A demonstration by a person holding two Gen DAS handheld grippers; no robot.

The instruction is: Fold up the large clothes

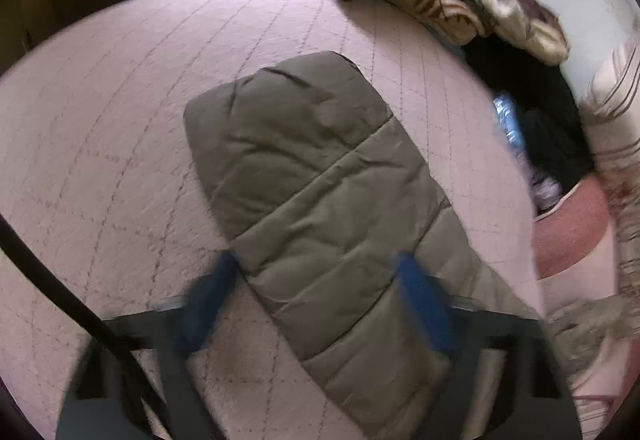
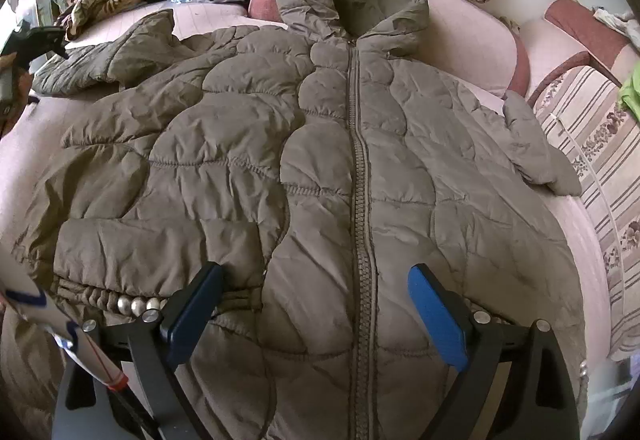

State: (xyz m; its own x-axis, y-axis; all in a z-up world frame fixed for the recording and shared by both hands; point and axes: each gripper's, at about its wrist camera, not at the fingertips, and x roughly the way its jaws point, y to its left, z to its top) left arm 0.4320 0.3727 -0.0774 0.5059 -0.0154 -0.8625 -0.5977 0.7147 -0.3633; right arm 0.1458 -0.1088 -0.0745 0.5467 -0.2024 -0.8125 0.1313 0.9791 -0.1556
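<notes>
left tongs (image 1: 320,280) parted astride jacket sleeve (image 1: 304,175), pads not pressing, right tongs (image 2: 316,304) wide open over jacket (image 2: 320,159)

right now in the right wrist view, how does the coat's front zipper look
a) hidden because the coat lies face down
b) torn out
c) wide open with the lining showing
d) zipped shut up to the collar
d: in the right wrist view the zipper runs closed up the middle of the coat from the hem to the collar, with both front panels meeting and no lining showing.
</notes>
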